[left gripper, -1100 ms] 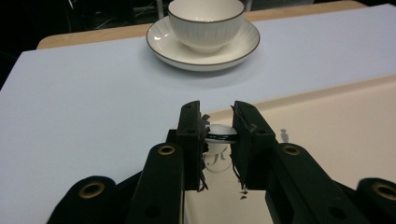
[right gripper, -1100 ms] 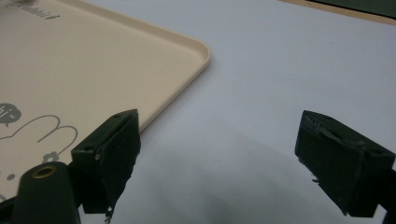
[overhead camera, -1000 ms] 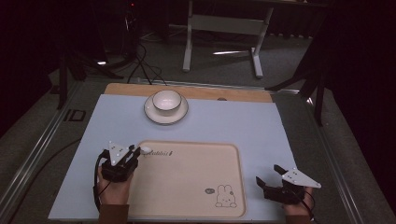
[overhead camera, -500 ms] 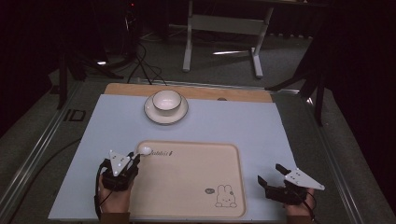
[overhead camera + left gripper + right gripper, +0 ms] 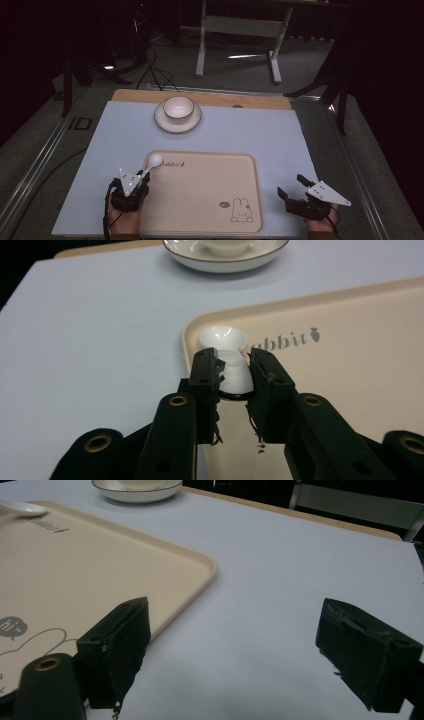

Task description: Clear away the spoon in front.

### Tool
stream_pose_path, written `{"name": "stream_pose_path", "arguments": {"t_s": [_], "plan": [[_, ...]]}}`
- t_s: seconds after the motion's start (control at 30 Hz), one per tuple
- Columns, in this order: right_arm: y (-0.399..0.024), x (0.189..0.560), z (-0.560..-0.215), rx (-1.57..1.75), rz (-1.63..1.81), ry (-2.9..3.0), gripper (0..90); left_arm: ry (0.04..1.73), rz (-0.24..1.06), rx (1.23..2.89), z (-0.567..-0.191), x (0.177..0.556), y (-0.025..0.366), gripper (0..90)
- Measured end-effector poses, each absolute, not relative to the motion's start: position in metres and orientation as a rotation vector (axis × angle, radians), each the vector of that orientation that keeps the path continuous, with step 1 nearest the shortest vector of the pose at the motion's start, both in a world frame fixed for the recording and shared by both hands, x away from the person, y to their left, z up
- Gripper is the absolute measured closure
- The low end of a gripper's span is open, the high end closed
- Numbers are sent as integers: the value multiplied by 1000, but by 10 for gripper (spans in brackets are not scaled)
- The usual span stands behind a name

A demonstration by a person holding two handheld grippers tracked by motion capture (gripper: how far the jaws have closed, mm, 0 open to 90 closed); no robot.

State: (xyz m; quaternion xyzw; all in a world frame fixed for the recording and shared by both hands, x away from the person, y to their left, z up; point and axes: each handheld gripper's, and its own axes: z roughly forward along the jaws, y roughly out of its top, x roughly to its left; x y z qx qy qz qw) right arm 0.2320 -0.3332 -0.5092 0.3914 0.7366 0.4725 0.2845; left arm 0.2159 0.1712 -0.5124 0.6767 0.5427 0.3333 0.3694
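Left gripper pinches the white spoon by its handle at the tray's near-left corner, bowl resting on the tray, while the right gripper waits spread wide over the mat.

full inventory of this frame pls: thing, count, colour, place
spoon: 1, white, far-left corner of the tray, handle clamped in the left claw
tray: 1, beige with a rabbit print, near middle of the mat
bowl: 1, white with a dark rim, on the saucer
saucer: 1, white with a dark rim, far side of the mat
mat: 1, pale blue, covering the table
table: 1, wooden edge showing past the mat
frame stand: 1, light grey, on the floor behind the table
left claw: 1, black, shut on the spoon handle
right claw: 1, black, open, over the mat right of the tray
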Motion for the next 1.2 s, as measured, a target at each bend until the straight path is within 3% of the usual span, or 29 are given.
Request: {"name": "stream_pose_path", "arguments": {"t_s": [1.2], "plan": [[-334,231,-508,1046,1263,1960,141,1429,793,1787,-530,209,170,731]]}}
